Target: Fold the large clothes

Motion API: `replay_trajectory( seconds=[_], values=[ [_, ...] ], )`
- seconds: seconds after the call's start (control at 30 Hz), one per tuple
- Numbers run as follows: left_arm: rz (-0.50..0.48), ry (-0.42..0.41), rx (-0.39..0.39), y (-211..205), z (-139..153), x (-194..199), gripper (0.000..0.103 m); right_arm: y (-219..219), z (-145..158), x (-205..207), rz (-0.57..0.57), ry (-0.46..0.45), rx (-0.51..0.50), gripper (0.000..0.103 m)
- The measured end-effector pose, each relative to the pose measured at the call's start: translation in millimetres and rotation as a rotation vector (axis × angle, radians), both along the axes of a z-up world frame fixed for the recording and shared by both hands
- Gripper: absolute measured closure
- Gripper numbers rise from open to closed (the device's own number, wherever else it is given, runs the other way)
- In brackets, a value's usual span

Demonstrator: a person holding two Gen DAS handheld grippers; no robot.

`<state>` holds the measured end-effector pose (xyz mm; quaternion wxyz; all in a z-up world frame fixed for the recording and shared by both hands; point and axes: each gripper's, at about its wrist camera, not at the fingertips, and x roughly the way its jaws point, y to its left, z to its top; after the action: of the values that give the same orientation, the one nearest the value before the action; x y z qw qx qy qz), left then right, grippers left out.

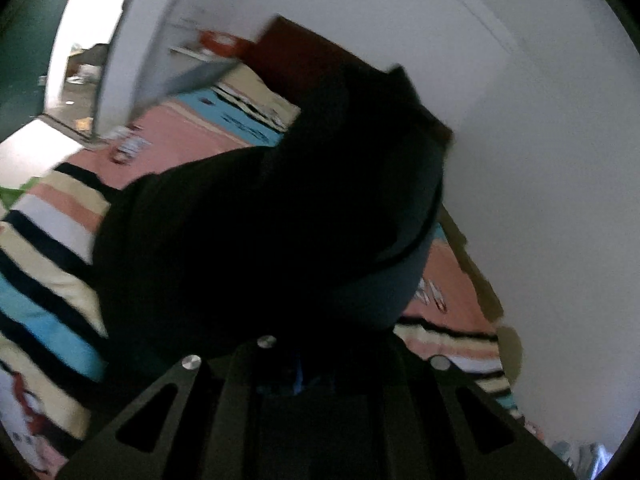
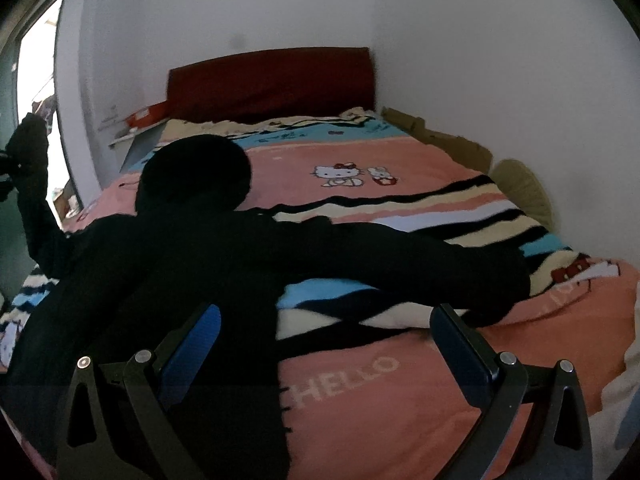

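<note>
A: Our left gripper [image 1: 296, 376] has its jaws together, clamped on a fold of the black hoodie [image 2: 224, 264]; in the left wrist view the dark cloth bunches right over the fingers and hides their tips.

B: And our right gripper [image 2: 324, 344] stands with its jaws wide apart, blue pads [image 2: 192, 344] bare, hovering over the hoodie's lower part. The body of the garment lies under and past the left finger, its hood [image 2: 196, 172] further up the bed, one sleeve [image 2: 440, 276] stretched flat to the right.

A: The other sleeve [image 2: 28, 168] rises at the far left edge, lifted off the bed.

B: We read "HELLO" [image 2: 344, 380] on the pink bedspread [image 2: 400, 160], upside down, and a Hello Kitty figure [image 2: 338, 174] beyond it.

A: Around us: a dark red headboard [image 2: 272, 80], white wall [image 2: 480, 40], a bedside shelf [image 2: 136, 132] with an orange box [image 2: 146, 116], cardboard [image 2: 452, 144] along the bed's right edge.
</note>
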<state>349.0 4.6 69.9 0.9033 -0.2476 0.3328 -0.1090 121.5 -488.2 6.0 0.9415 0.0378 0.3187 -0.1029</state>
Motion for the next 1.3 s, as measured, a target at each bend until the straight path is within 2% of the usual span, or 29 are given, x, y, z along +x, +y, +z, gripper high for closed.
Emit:
replay_trajectory(
  seconds=[0.13, 0.2, 0.33, 0.47, 0.6, 0.7, 0.73, 0.8, 0.93, 1.13, 1.23, 1.3],
  values=[
    [-0.101, 0.059, 0.031, -76.1, -29.1, 22.7, 0.096, -12.7, 1.4, -1.8, -0.030, -0.005, 0.019, 0.000],
    [-0.133, 0.092, 0.043, -100.1, -50.3, 27.2, 0.096, -17.8, 1.7, -3.0, -0.042, -0.011, 0.025, 0.000],
    [-0.186, 0.208, 0.089, -155.2, -116.6, 37.4, 0.096, -20.5, -3.4, -2.6, -0.051, -0.002, 0.034, 0.000],
    [-0.210, 0.306, 0.143, -190.9, -163.6, 47.9, 0.096, -20.7, -9.9, -1.0, -0.047, 0.014, 0.040, 0.001],
    [-0.236, 0.371, 0.197, -203.2, -201.7, 45.4, 0.096, -22.2, -15.8, -0.3, -0.050, 0.028, 0.049, 0.000],
    [-0.244, 0.379, 0.222, -207.6, -204.7, 46.2, 0.094, -24.9, -20.9, 0.4, -0.056, 0.042, 0.064, 0.000],
    [-0.254, 0.381, 0.226, -208.0, -201.9, 48.5, 0.091, -26.0, -22.9, 0.7, -0.060, 0.046, 0.068, 0.000],
    [-0.292, 0.379, 0.248, -217.5, -195.5, 45.3, 0.080, -27.3, -25.4, 1.3, -0.064, 0.052, 0.072, 0.000],
    [-0.376, 0.337, 0.275, -226.4, -176.9, 29.5, 0.049, -26.0, -27.1, 1.9, -0.062, 0.059, 0.066, 0.000],
    [-0.449, 0.246, 0.210, -215.8, -139.5, 5.9, 0.047, -21.4, -27.2, 2.4, -0.054, 0.065, 0.031, 0.000],
    [-0.392, 0.207, 0.242, -193.5, -127.0, 10.8, 0.047, -20.5, -28.0, 3.0, -0.057, 0.070, 0.015, 0.001],
    [-0.333, 0.215, 0.282, -173.3, -129.2, 19.1, 0.047, -23.8, -30.9, 4.4, -0.074, 0.082, 0.013, 0.001]
  ],
)
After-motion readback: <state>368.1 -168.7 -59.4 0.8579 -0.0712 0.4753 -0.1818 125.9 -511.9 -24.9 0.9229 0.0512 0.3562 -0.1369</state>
